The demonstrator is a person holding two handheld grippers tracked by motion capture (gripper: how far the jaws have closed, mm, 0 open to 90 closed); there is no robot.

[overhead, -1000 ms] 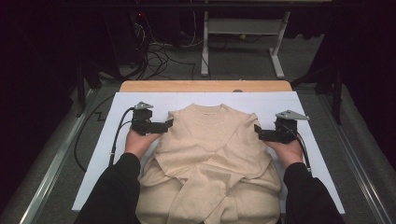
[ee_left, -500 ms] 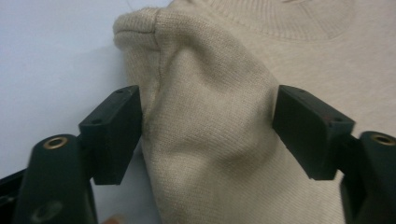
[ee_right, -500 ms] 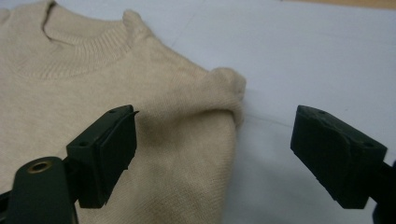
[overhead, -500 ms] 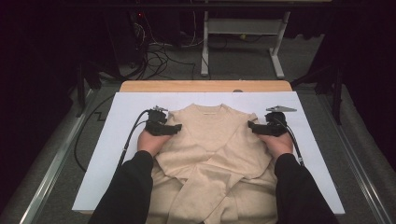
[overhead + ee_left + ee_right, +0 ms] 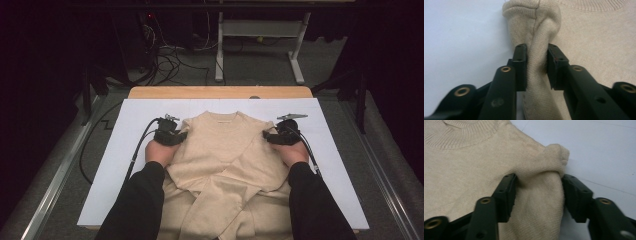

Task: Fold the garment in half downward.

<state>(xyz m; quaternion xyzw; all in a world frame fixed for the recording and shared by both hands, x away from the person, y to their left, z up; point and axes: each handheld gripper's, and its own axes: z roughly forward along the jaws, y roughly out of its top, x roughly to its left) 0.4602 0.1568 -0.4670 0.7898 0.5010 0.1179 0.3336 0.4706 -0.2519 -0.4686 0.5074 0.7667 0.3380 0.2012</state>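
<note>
One white sheet (image 5: 125,165) covers most of the table (image 5: 220,92), w/ a strip of bare wood showing along the far edge. On the sheet lies a cream knit sweater (image 5: 225,160), neck toward the far edge, sleeves folded across the front, hem hanging near the person's side. Sweater sits roughly mid-table, between both forearms in dark sleeves.

Left claw (image 5: 172,136) is at the sweater's left shoulder, right claw (image 5: 279,136) at the right shoulder; both hands rest low on the sheet, well apart, approx level w/ each other just below the collar.

Left gripper view: the left claw (image 5: 537,65) has its jaws closing in on a bunched ridge of shoulder fabric (image 5: 536,37); both pads press into the knit, so it's gripping the sweater. The seam runs up the ridge, ribbed collar (image 5: 594,5) at top right, white sheet at left.

Right gripper view: the right claw (image 5: 539,195) has also just been closing, jaws wider than the left's, w/ a rounded fold of shoulder fabric (image 5: 549,160) between them. Both pads touch the sides of that fold and the knit puckers where they meet it, so it's a grip on the sweater too. Ribbed collar (image 5: 461,135) at top left, sheet at right.

Black cables (image 5: 137,150) trail from each claw back along the sheet.
</note>
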